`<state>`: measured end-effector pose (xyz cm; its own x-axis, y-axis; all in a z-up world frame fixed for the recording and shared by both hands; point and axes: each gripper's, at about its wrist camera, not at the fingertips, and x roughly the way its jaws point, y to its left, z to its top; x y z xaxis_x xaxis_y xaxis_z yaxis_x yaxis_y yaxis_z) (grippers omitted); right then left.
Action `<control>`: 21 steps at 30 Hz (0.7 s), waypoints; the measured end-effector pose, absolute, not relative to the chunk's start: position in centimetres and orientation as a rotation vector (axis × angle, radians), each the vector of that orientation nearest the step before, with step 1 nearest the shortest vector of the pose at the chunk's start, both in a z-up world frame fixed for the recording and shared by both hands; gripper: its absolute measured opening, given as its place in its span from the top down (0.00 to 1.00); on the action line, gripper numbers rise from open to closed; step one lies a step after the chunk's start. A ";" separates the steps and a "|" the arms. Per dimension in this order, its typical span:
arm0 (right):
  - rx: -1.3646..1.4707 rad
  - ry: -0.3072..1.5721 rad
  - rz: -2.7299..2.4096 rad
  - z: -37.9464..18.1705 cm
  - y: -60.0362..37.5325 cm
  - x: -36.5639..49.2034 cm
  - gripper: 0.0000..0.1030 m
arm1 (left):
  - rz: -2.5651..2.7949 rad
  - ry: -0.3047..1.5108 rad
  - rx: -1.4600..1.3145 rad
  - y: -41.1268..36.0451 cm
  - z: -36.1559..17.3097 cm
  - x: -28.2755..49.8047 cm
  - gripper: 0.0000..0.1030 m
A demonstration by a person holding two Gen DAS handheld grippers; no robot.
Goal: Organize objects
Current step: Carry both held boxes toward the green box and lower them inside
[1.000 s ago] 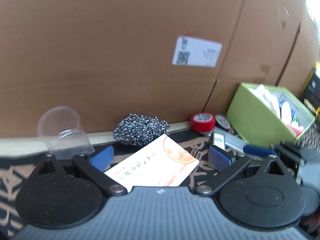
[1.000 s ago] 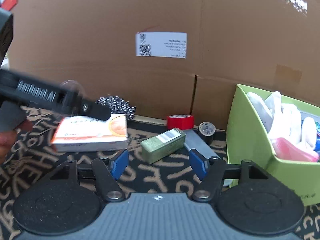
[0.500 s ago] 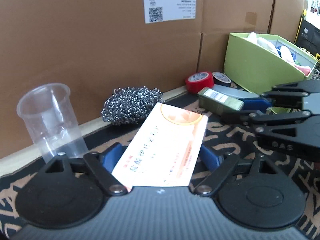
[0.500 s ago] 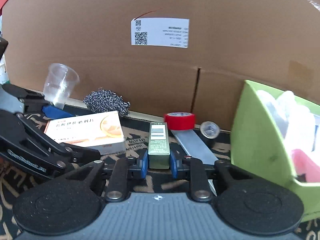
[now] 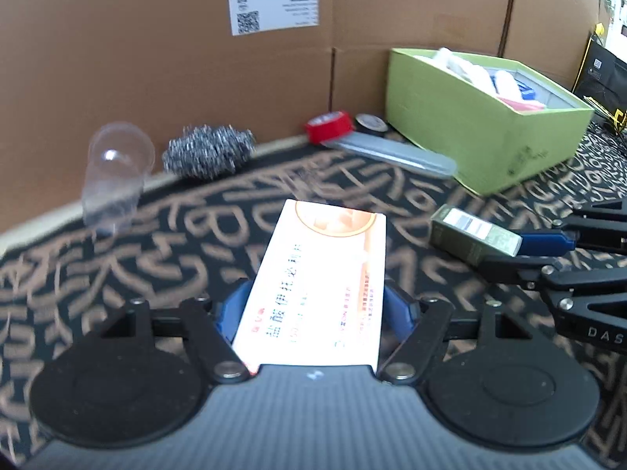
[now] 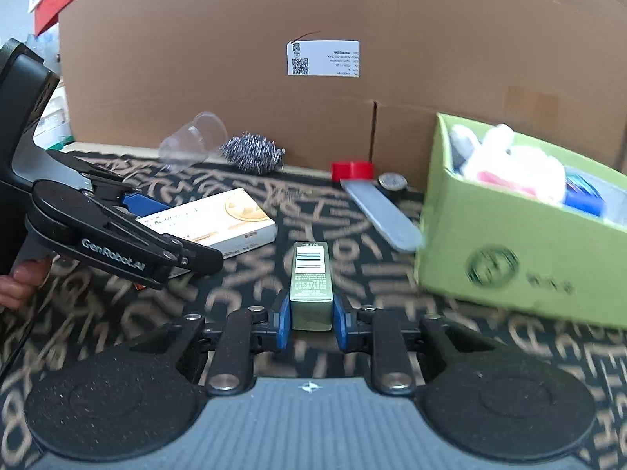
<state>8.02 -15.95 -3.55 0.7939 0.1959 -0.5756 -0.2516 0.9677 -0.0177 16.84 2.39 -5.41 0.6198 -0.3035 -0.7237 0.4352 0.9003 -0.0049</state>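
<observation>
Far left of the green box (image 6: 509, 258), the clear cup (image 6: 196, 139) and steel scourer (image 6: 252, 152) sit by the cardboard wall; nearer, the left gripper (image 5: 313, 309), jaws just closing, clasps the white medicine box (image 5: 317, 286); closest to the green box, the right gripper (image 6: 311, 319) clamps the small olive carton (image 6: 311, 282).

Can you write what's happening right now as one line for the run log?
left hand-held gripper: jaws just closing, gripping white-and-orange box | right hand-held gripper: shut on small green box | green bin: right side
</observation>
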 end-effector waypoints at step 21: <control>-0.080 0.604 0.192 -3.8 -17.3 5.8 0.53 | -0.395 0.832 0.154 -0.3 -5.3 13.1 0.26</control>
<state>5.84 -17.28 -3.81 0.8061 0.1558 -0.5709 -0.2027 0.9791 -0.0189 13.13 -0.31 -5.30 0.6061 -0.2803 -0.7444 0.3994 0.9166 -0.0199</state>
